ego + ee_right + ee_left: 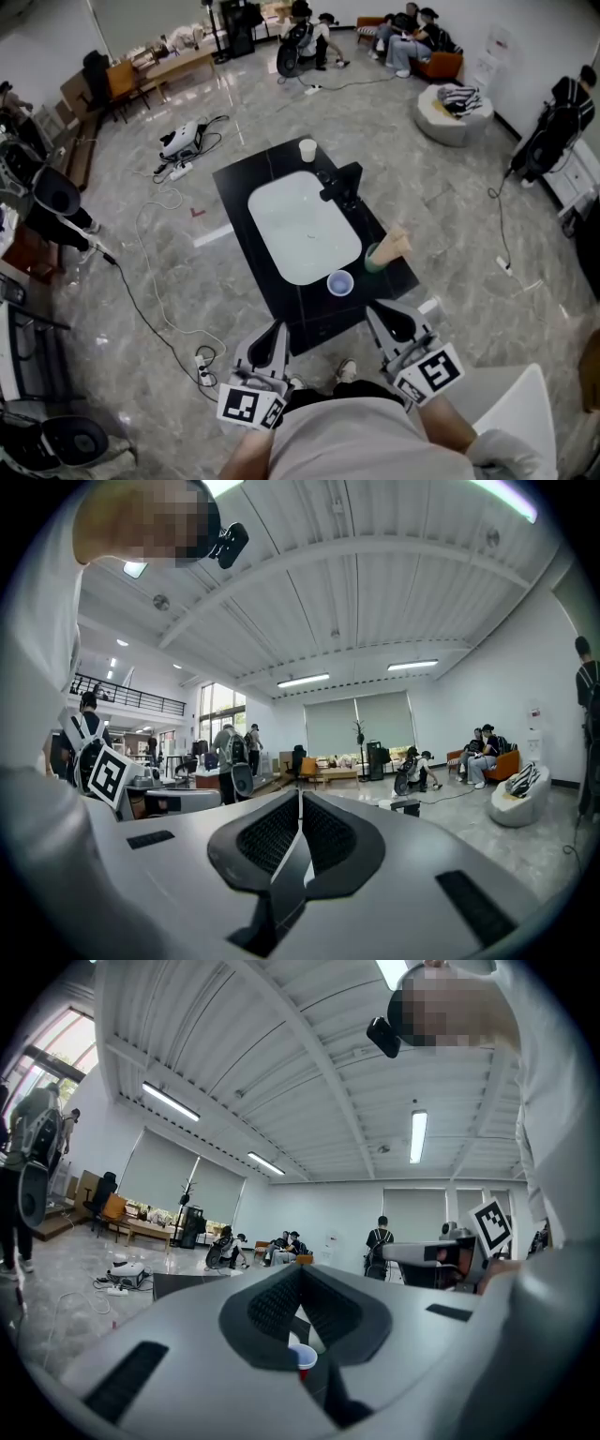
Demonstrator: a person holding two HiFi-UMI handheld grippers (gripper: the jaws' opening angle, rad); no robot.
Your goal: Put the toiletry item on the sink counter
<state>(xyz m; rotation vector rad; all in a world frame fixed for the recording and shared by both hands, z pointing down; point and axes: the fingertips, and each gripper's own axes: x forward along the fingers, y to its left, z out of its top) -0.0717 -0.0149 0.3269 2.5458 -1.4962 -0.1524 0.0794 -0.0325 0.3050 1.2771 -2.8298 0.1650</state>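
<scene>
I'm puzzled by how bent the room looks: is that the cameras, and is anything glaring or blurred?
Head view: the wide lens bows the floor outward, its polished tiles shine softly, and the sink is bright white. Left gripper view: black corners and a glaring lamp. Right gripper view: the ceiling beams curve, and the rim is dark too.

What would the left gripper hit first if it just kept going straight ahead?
Most likely the small cup on the near end of the black sink counter: it shows just past the left gripper's shut fingers. Height is unclear, so the gripper might pass over it.
</scene>
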